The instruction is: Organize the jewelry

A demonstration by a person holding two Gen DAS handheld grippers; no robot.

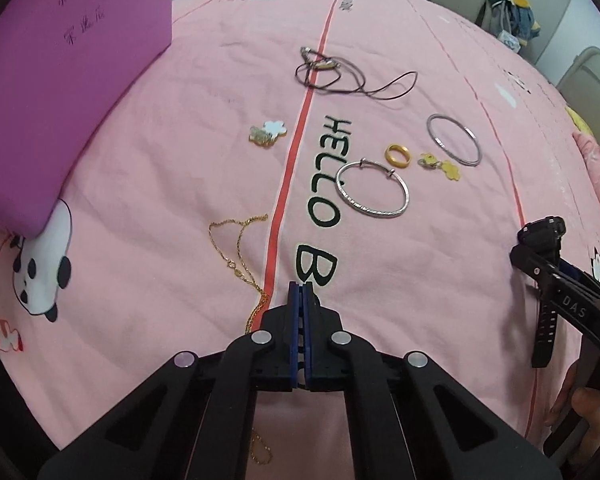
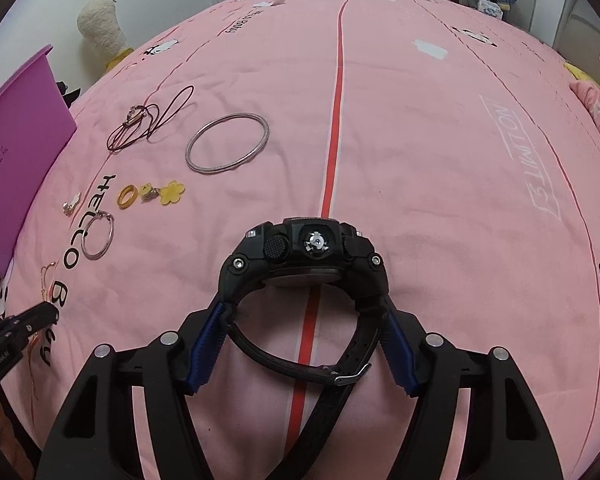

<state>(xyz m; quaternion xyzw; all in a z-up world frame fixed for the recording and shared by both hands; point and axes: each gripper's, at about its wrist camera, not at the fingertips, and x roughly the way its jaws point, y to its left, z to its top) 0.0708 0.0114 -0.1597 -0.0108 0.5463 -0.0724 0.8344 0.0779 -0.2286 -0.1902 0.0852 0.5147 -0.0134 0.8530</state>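
Observation:
My right gripper is shut on a black watch, its blue pads pressing the strap at both sides; the loose strap end hangs below. The left wrist view shows this watch at the far right. My left gripper is shut, pads together, low over the pink bedsheet. A gold chain runs under its left finger; no part of it shows between the pads. Farther off lie a silver bangle, a thin bangle, a gold ring, yellow flower charms, a white flower brooch and a brown cord necklace.
A purple box stands at the left edge of the bed. A cream plush toy lies beyond it. Clothes hang over a chair at the back right. A hand holds the right gripper's grip.

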